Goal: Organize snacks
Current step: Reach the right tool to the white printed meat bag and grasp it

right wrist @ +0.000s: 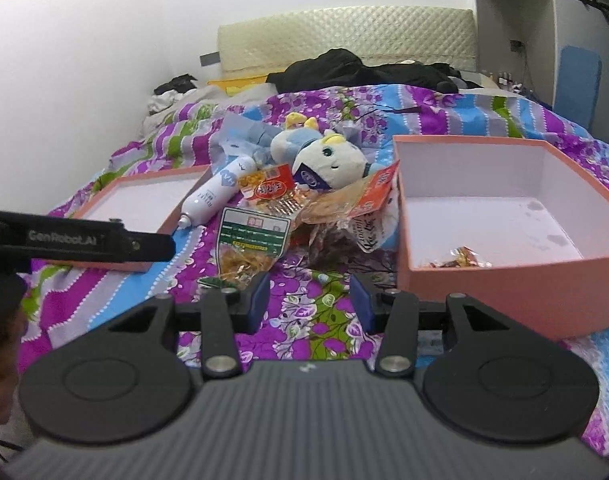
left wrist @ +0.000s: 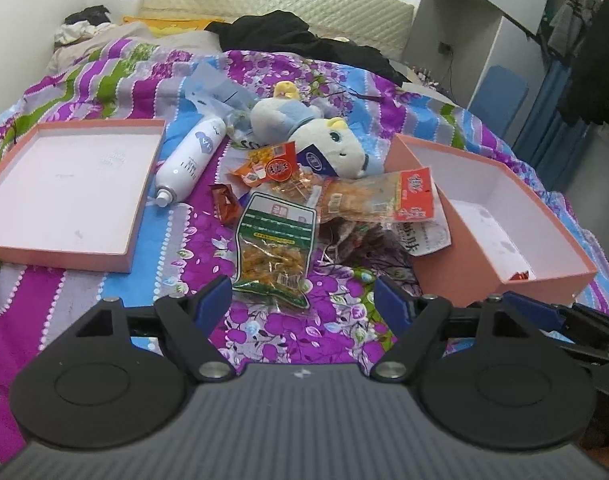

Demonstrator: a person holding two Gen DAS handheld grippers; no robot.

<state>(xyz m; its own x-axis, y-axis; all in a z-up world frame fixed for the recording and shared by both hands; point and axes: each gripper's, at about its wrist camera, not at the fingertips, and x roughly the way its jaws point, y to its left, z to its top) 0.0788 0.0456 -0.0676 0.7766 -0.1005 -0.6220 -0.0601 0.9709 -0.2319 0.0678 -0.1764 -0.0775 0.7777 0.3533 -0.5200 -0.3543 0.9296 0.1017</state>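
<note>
On a bed under a purple, blue and green floral quilt (left wrist: 116, 300), a heap of snack packets lies between a shallow pink cardboard lid (left wrist: 64, 184) and a deeper pink cardboard box (left wrist: 500, 216). Nearest is a clear bag with a green-and-white label (left wrist: 274, 248); its print is too small to read. Behind it lie orange packets with red labels (left wrist: 384, 198), a white spray bottle (left wrist: 192, 156) and a white-and-blue plush toy (left wrist: 324, 140). A few wrapped snacks (right wrist: 456, 260) sit inside the box. The left gripper (left wrist: 302, 294) hangs open and empty just short of the green bag. The right gripper (right wrist: 310, 300) stands partly open, empty, beside the box. The left tool's side reads "GenRobot.AI"
</note>
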